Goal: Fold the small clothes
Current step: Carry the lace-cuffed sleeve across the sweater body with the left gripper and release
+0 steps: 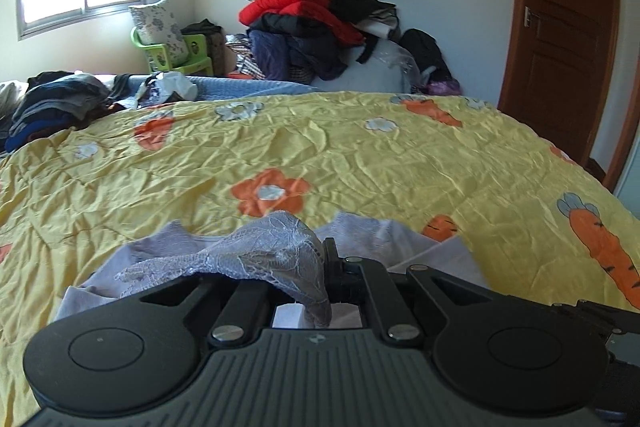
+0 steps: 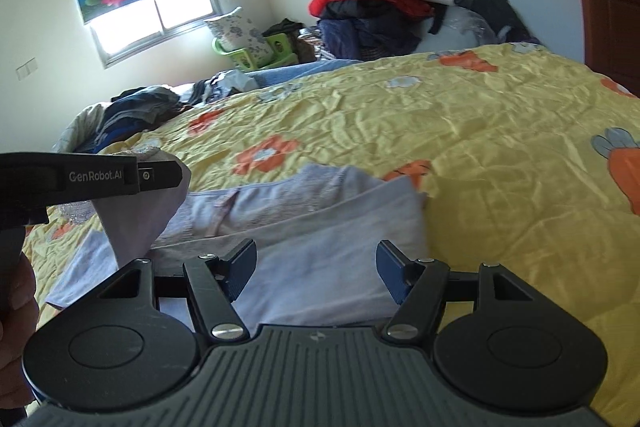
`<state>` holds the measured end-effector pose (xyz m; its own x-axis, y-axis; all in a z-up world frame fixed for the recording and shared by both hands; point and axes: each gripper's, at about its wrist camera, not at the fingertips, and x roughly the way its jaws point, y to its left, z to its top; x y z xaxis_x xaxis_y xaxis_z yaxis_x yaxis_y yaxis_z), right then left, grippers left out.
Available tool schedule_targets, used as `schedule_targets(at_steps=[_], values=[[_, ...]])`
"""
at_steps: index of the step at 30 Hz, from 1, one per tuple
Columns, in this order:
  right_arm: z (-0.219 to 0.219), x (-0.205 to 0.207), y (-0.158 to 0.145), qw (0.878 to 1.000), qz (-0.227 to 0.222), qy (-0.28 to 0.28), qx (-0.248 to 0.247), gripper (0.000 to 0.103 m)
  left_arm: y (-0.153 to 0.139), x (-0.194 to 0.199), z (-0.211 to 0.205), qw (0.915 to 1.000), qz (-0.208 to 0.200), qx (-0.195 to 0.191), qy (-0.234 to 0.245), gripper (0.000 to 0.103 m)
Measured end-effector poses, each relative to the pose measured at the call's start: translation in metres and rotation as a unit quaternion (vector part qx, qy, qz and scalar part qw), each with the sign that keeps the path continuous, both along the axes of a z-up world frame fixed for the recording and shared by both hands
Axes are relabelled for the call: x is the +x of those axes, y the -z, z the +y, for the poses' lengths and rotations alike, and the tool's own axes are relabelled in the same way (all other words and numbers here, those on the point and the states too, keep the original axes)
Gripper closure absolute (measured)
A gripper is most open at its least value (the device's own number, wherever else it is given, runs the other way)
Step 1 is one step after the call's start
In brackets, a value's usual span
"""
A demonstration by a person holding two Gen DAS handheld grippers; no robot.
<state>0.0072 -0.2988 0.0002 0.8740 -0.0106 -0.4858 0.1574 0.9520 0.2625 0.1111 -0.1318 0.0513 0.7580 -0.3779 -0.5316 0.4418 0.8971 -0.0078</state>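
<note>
A pale lilac garment (image 2: pixel 320 227) with a lace edge lies partly folded on the yellow flowered quilt (image 2: pixel 480 147). In the left wrist view my left gripper (image 1: pixel 322 253) is shut on its lace edge (image 1: pixel 276 251), which drapes over the fingers and hides the left one. The right wrist view shows the left gripper (image 2: pixel 160 175) at the left, lifting a corner of the cloth off the bed. My right gripper (image 2: pixel 319 267) stands open just above the garment's near part. Nothing is pinched between its blue pads (image 2: pixel 240 267).
A pile of dark clothes (image 1: pixel 60 103) lies at the bed's far left. Coats are heaped (image 1: pixel 312 27) against the back wall beside a green chair (image 1: pixel 176 55). A brown door (image 1: pixel 560 27) is at the right, past the bed's edge. A hand (image 2: pixel 12 307) shows at the lower left.
</note>
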Motion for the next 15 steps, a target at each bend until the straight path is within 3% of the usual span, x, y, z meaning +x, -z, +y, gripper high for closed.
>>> schedule_targets(at_steps=[15], values=[[-0.041, -0.023, 0.011, 0.999, 0.009, 0.05, 0.001, 0.036, 0.027, -0.014, -0.056, 0.9978, 0.016, 0.033, 0.055, 0.098]])
